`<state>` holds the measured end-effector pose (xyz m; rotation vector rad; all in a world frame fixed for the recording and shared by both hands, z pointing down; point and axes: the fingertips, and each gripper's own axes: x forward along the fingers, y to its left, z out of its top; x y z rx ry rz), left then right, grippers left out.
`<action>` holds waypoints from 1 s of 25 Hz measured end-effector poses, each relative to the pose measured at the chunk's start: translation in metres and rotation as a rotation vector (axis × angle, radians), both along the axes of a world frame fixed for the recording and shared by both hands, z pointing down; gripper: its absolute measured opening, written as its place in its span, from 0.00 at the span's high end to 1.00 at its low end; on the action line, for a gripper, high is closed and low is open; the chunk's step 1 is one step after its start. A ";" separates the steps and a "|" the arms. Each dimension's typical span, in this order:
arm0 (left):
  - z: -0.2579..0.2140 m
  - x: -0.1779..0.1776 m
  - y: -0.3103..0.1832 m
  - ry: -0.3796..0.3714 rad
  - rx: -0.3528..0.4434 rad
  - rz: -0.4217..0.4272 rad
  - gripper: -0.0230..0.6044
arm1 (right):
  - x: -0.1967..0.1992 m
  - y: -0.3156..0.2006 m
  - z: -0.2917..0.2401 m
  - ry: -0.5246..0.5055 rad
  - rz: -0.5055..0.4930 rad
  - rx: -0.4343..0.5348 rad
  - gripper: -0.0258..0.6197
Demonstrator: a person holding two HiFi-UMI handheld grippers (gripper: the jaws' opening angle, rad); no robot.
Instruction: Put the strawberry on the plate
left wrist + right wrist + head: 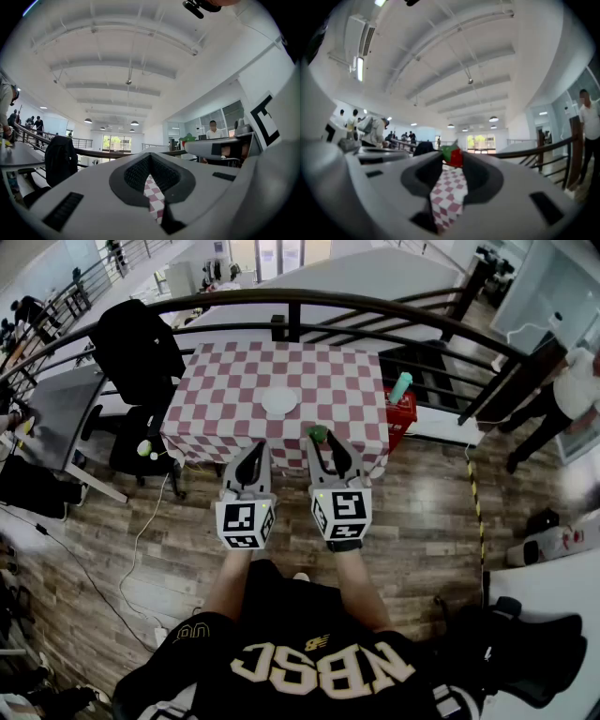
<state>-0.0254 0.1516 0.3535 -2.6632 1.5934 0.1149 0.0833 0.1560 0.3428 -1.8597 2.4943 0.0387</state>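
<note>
A red strawberry with a green top (pixel 453 156) sits pinched between the tips of my right gripper (pixel 454 158), which is shut on it. In the head view that gripper (pixel 320 436) hovers over the near edge of the red-and-white checkered table (pixel 328 371), with the strawberry (pixel 319 433) at its tip. The white plate (pixel 279 401) lies on the cloth, a little farther off and to the left. My left gripper (pixel 254 450) hangs at the table's near edge, left of the right one. Its jaws (pixel 150 155) meet at the tips with nothing between them.
A dark curved railing (pixel 309 298) runs behind the table. A black jacket hangs over a chair (pixel 139 345) at the left, beside a grey desk (pixel 56 413). A red crate (pixel 400 411) with a teal bottle (pixel 401 386) stands right of the table. A person (pixel 562 395) stands far right.
</note>
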 end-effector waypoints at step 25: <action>0.039 0.017 -0.125 0.043 -0.088 0.048 0.94 | -0.001 -0.111 0.032 0.038 0.019 -0.071 0.75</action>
